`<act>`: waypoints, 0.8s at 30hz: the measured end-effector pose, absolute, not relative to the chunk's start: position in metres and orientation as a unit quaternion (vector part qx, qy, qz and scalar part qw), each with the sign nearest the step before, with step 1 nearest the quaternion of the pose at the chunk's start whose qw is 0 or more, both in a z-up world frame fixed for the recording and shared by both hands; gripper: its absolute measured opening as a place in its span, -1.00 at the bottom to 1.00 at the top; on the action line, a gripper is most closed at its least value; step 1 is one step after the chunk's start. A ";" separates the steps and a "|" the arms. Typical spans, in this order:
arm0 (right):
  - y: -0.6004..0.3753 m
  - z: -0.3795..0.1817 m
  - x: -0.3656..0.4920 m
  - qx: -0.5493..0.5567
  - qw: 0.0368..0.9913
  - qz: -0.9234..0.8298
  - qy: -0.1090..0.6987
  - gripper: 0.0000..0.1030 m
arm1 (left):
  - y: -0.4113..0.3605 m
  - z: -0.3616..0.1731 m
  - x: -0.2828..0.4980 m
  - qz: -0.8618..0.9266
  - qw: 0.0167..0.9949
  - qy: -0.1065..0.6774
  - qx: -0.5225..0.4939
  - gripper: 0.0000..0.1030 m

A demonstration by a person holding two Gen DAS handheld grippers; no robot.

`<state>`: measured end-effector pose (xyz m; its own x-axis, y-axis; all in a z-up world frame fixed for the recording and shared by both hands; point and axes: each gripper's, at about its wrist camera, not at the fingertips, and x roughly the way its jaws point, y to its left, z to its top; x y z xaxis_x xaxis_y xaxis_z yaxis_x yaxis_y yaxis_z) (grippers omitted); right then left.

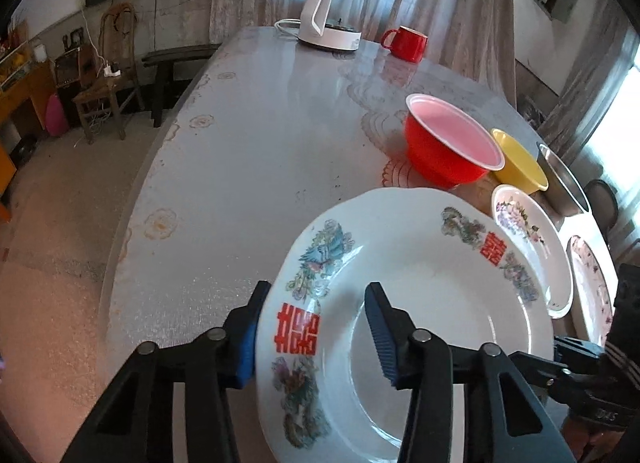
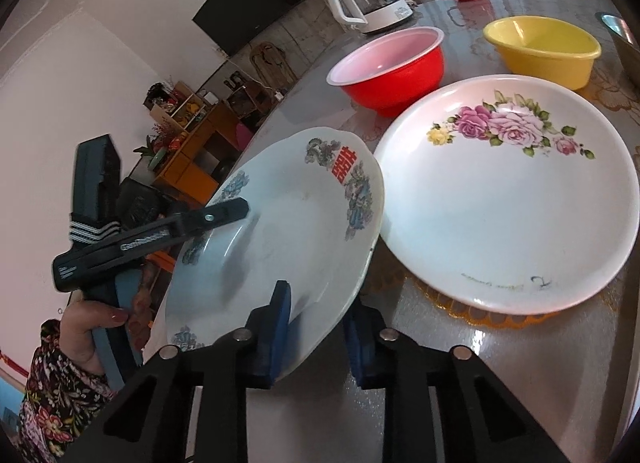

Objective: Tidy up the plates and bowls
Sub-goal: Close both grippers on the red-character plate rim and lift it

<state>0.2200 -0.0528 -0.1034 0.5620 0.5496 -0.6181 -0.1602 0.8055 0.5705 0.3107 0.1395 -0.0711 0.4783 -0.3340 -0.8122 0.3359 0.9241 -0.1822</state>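
Plate with red characters (image 1: 420,303) is pinched at its rim by both tongs, left (image 1: 316,335) and right (image 2: 316,327); rose plate (image 2: 512,199) and bowls beyond them aren't stacked yet.

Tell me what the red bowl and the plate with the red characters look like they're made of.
Red bowl: probably plastic or melamine, smooth and slightly matte, with a thin pale rim and pink-white inside.
Plate with red characters: probably glazed ceramic, possibly melamine; glossy white with printed decals.
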 end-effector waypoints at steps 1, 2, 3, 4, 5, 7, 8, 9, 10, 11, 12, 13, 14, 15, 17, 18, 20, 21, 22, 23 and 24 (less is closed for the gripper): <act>-0.052 -0.104 0.220 0.231 0.853 0.211 0.417 -0.55 | 0.140 -0.072 0.311 -0.197 0.860 0.471 0.000 -0.12; -0.051 -0.103 0.219 0.230 0.854 0.213 0.415 -0.55 | 0.141 -0.072 0.311 -0.199 0.860 0.470 -0.004 -0.13; -0.053 -0.103 0.218 0.228 0.855 0.214 0.414 -0.56 | 0.142 -0.073 0.312 -0.201 0.860 0.469 -0.009 -0.13; -0.051 -0.103 0.218 0.226 0.856 0.216 0.412 -0.56 | 0.142 -0.073 0.311 -0.202 0.860 0.467 -0.011 -0.13; -0.050 -0.103 0.218 0.224 0.856 0.217 0.412 -0.57 | 0.142 -0.074 0.311 -0.204 0.861 0.466 -0.011 -0.13; -0.050 -0.104 0.219 0.225 0.857 0.216 0.411 -0.57 | 0.143 -0.074 0.310 -0.204 0.863 0.463 -0.007 -0.13; -0.050 -0.105 0.217 0.229 0.856 0.216 0.410 -0.57 | 0.143 -0.073 0.309 -0.204 0.863 0.462 -0.005 -0.13; -0.051 -0.105 0.218 0.233 0.855 0.217 0.410 -0.58 | 0.143 -0.073 0.309 -0.204 0.863 0.461 -0.005 -0.13; -0.052 -0.105 0.219 0.237 0.854 0.217 0.410 -0.58 | 0.144 -0.073 0.308 -0.204 0.864 0.461 -0.005 -0.13; -0.053 -0.106 0.219 0.239 0.853 0.218 0.410 -0.59 | 0.143 -0.073 0.308 -0.203 0.865 0.460 -0.003 -0.13; -0.053 -0.106 0.221 0.239 0.853 0.217 0.410 -0.60 | 0.145 -0.073 0.305 -0.202 0.865 0.459 -0.002 -0.13; -0.052 -0.106 0.221 0.237 0.854 0.217 0.410 -0.60 | 0.145 -0.073 0.304 -0.201 0.866 0.458 -0.002 -0.13; -0.051 -0.105 0.221 0.233 0.855 0.216 0.410 -0.60 | 0.146 -0.072 0.301 -0.199 0.866 0.458 -0.001 -0.13; -0.051 -0.104 0.221 0.230 0.856 0.214 0.410 -0.62 | 0.146 -0.072 0.299 -0.197 0.867 0.458 0.002 -0.13; -0.050 -0.103 0.222 0.223 0.858 0.208 0.412 -0.63 | 0.144 -0.070 0.292 -0.192 0.868 0.457 0.016 -0.13; -0.050 -0.103 0.222 0.220 0.859 0.205 0.415 -0.65 | 0.143 -0.070 0.286 -0.191 0.869 0.456 0.022 -0.13; -0.050 -0.102 0.222 0.217 0.857 0.201 0.422 -0.66 | 0.145 -0.071 0.277 -0.190 0.868 0.458 0.022 -0.13; -0.051 -0.102 0.222 0.216 0.856 0.202 0.425 -0.66 | 0.146 -0.071 0.272 -0.190 0.868 0.459 0.020 -0.13; -0.051 -0.103 0.220 0.215 0.853 0.206 0.428 -0.66 | 0.146 -0.071 0.267 -0.190 0.868 0.459 0.020 -0.13; -0.052 -0.103 0.218 0.212 0.851 0.210 0.433 -0.66 | 0.146 -0.071 0.262 -0.190 0.868 0.459 0.022 -0.13; -0.053 -0.103 0.216 0.210 0.850 0.213 0.434 -0.66 | 0.146 -0.071 0.256 -0.192 0.867 0.459 0.024 -0.13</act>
